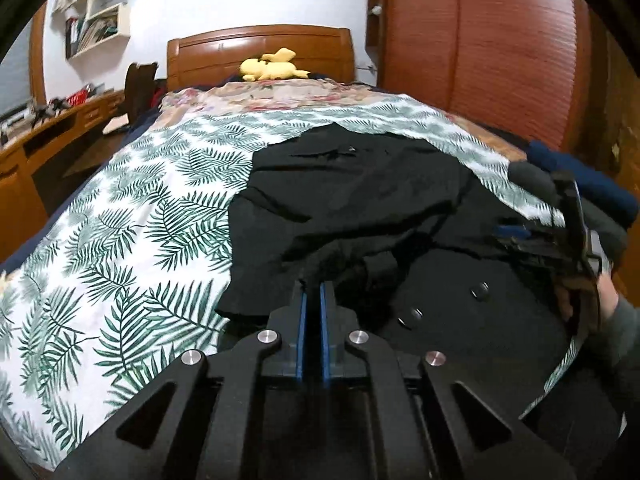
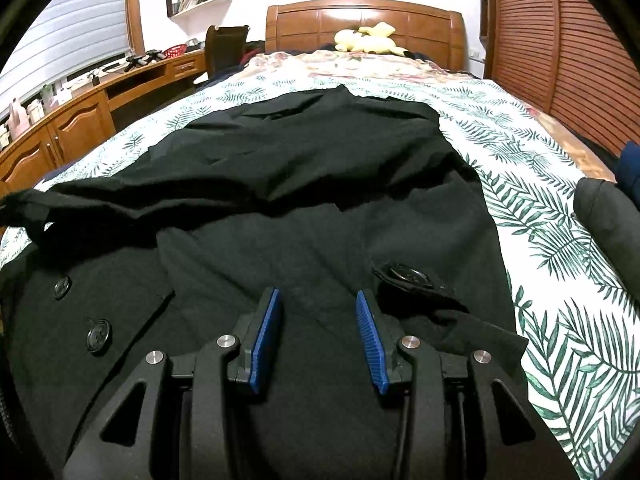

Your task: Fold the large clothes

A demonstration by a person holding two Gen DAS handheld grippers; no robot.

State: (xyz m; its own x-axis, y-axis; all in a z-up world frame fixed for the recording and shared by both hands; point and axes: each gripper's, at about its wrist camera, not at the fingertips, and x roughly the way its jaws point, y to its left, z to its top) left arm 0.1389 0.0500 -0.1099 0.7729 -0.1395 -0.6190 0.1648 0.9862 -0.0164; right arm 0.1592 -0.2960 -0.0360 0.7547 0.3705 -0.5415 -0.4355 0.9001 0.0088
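Two grippers are in view, and they stand in different states. The left gripper (image 1: 313, 288) has its blue pads (image 1: 302, 332) drawn almost together, with only a narrow slit between them. A fold of black cloth reaches the fingertips, but whether cloth is actually pinched in the slit cannot be told. The right gripper (image 2: 317, 298) has its jaws spread wide and holds nothing; it hangs just above the lower part of the garment.

The task's thing, a black coat (image 2: 304, 184), lies lengthwise on a bed (image 2: 560, 240) covered by a leaf-print sheet, towards the bed's right side in the left wrist view. One sleeve or flap is laid across the body in a diagonal ridge. Large buttons (image 2: 98, 335) show on the near front panel, and a round black fitting (image 2: 408, 274) rests on the cloth just beside the right gripper's right finger.

Judgement: the fold is at an early stage, with the side portions being brought inward over the body and the length not yet doubled.

The next move calls for:
1. Lowering the right gripper onto the near hem or side edge and closing on a single layer.
2. Matching the left gripper's hold at the same height.
3. Carrying both edges together so the cloth lies flat, clear of the buttons.

A yellow plush toy (image 2: 366, 40) sits at the headboard (image 2: 360, 16), well apart from the work.
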